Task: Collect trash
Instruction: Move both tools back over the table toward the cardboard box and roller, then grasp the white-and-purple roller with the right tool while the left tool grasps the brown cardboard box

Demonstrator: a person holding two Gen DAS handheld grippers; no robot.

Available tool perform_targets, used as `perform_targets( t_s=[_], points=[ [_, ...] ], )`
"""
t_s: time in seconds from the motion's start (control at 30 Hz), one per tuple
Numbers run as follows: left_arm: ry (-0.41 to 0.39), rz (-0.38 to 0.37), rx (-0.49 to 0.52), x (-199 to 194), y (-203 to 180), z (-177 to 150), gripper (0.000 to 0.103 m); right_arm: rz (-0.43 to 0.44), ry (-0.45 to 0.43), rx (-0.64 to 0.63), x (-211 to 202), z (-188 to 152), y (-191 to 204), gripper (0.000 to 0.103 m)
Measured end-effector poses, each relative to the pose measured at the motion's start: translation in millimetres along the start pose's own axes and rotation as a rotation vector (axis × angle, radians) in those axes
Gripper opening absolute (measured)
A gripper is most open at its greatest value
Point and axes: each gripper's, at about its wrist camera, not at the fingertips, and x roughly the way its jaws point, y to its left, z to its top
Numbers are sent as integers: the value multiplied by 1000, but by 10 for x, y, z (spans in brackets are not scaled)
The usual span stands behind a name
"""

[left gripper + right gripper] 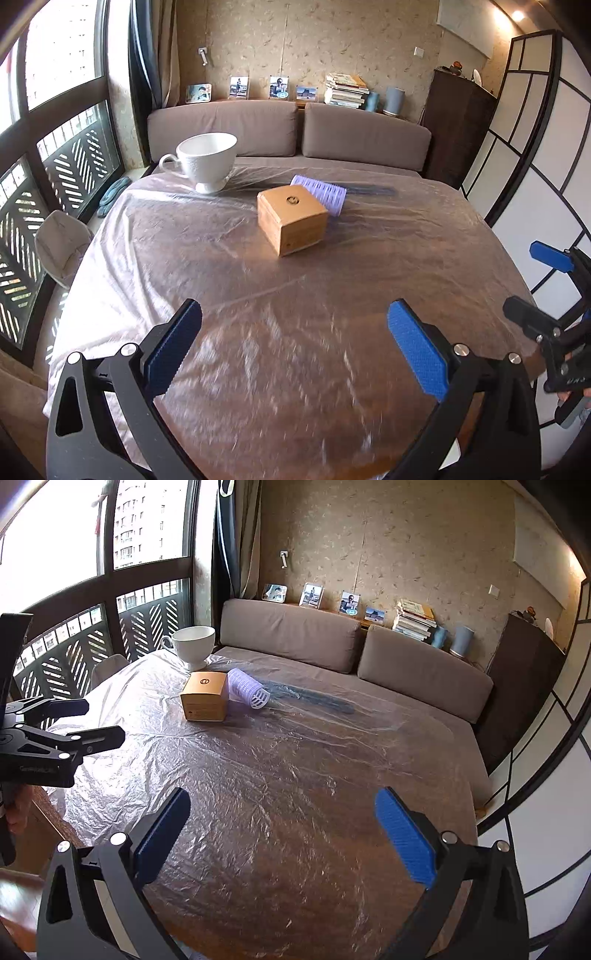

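The left gripper hovered low over the near edge of the table, its blue-padded jaws spread wide with nothing between them, and the right gripper hung alongside in the same pose, jaws equally wide and empty, both pointed across the table toward the sofa. Well ahead of both, past a long stretch of crinkled clear plastic sheet, sat the likely trash: a small orange cardboard box and, touching its far side, a lilac hair roller, with a dark comb lying just beyond the roller. The box looked light and fairly stiff, probably empty packaging, so a grip across two opposite flat faces would seem best, gentle enough not to crush the walls. The roller appeared lighter still, a hollow plastic cylinder apt to roll away, best pinched across its middle. A white footed cup stood farther off and to the left of the box; it seemed fragile and top-heavy, worth avoiding on the reach. The sheet looked slippery and loose, so anything nudged could slide or drag the film with it
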Motion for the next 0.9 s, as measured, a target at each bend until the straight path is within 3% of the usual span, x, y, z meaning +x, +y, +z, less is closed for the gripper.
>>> perform_targets(
  t_s=[0.23,0.5,0.73,0.9],
  points=[
    [34,76,9,501,-132,293,101,148,59,-109,731,354,-132,98],
    [93,119,-137,1077,7,489,101,270,138,-253,1547,644,-124,89],
    [106,190,-172,1243,167,565,96,350,163,-284,1996,877,11,87],
    [105,220,-188,1226,344,565,91,389,201,-263,2237,1014,119,76]
  ],
)
